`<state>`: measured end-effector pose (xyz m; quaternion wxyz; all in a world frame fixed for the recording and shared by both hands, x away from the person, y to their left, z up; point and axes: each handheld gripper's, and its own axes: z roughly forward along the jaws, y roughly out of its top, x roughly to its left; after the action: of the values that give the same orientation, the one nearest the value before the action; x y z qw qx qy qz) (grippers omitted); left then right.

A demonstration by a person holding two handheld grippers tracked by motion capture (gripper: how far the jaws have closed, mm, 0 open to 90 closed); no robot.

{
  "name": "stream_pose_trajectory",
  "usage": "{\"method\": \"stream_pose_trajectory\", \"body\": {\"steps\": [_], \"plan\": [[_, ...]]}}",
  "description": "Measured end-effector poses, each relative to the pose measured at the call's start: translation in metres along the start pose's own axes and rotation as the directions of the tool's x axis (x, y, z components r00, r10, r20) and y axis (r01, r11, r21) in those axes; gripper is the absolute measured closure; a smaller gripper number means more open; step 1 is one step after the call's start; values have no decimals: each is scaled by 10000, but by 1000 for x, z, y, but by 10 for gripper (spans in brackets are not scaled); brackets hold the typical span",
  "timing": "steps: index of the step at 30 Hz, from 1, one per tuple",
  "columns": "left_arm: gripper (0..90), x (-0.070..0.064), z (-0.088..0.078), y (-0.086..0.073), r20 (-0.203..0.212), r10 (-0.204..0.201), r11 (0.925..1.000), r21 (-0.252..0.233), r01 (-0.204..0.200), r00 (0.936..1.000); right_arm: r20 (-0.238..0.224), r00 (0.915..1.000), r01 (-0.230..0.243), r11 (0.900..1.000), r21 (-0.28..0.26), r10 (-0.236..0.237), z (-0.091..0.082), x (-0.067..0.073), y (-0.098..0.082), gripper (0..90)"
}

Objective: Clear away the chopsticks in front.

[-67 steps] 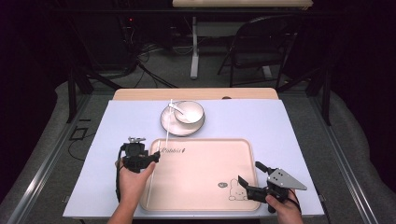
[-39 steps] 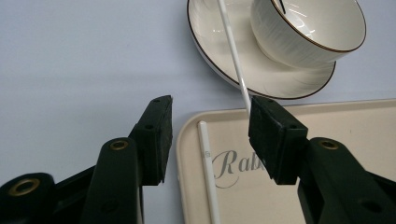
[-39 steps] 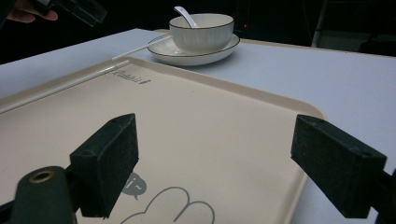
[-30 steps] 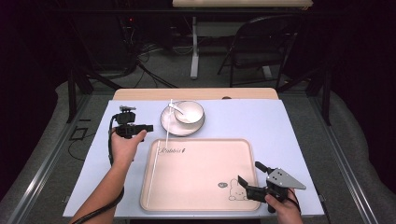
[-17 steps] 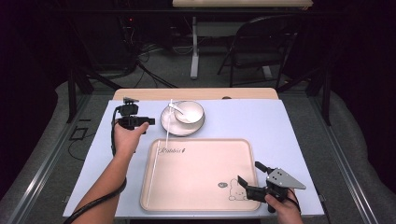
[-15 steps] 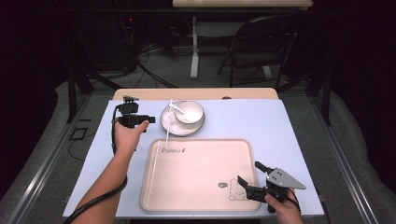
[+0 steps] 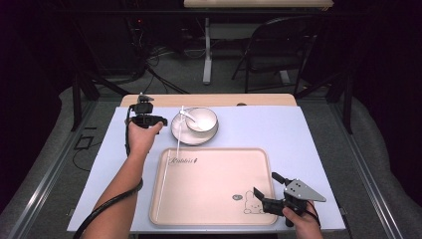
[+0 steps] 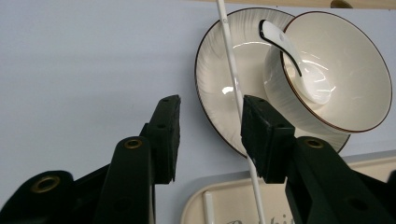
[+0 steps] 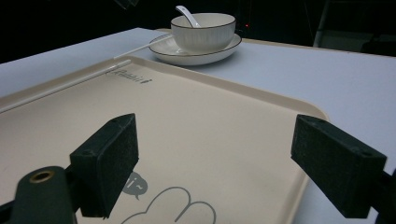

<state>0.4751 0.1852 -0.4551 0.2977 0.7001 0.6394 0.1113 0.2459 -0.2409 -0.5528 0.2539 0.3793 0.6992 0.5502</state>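
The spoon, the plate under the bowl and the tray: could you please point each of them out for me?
spoon (image 8: 299,65), left gripper view, on its handle.
plate (image 8: 219,79), left gripper view, on its bare left rim.
tray (image 7: 209,189), high view, on its bare floor.

My left arm stretched forward, left gripper (image 7: 149,119) half open, jaws just been closing, nothing gripped between them. My right gripper (image 7: 266,193) low near me, jaws wide apart, empty.

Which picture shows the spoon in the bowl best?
The left gripper view: the spoon is close and seen from above, lying inside the bowl. The high view shows it small and far away. The right gripper view shows just its handle poking over the rim.
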Motion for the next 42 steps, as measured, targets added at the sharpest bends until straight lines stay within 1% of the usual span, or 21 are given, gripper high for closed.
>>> {"method": "stream_pose_trajectory", "body": {"steps": [8, 14, 16, 17, 18, 21, 24, 29, 36, 42], "plan": [[589, -11, 14, 4, -116, 135, 9998, 155, -133, 9998, -10, 10000, -25, 10000, -13, 25, 0, 0, 0, 142], [614, -17, 21, 8, -48, 131, 9996, 259, -130, 9999, -28, 10000, -29, 10000, -11, 29, 0, 0, 0, 142], [616, -19, 23, 9, 28, 70, 9998, 170, -71, 10000, -34, 10000, -39, 10000, -15, 39, 0, 0, 0, 142], [617, -19, 25, 10, 41, 122, 9997, 217, -123, 9999, -34, 10000, -15, 10000, -33, 15, -1, 0, 0, 142], [618, -20, 27, 9, 6, 124, 9998, 162, -124, 9999, -27, 10000, -45, 10000, -47, 45, -1, 0, 0, 142], [624, -22, 33, 8, 20, 69, 9995, 322, -69, 10000, -43, 10000, -40, 10000, -54, 40, -1, 0, 0, 142], [644, -23, 40, 6, 166, -35, 9988, 497, 26, 9999, -76, 9999, -75, 10000, -33, 75, 0, 0, 0, 142], [651, -27, 48, 5, 255, -16, 9980, 624, 0, 9997, -93, 9999, -91, 9999, -46, 91, -1, -1, 1, 142], [677, -33, 61, 1, 151, 115, 9974, 704, -125, 9998, -106, 9999, -136, 9999, -30, 135, -1, -1, 1, 142], [701, -33, 65, 3, 57, 61, 9974, 722, -65, 10000, -101, 9998, -161, 9999, -34, 161, -1, -1, 0, 142]]}}
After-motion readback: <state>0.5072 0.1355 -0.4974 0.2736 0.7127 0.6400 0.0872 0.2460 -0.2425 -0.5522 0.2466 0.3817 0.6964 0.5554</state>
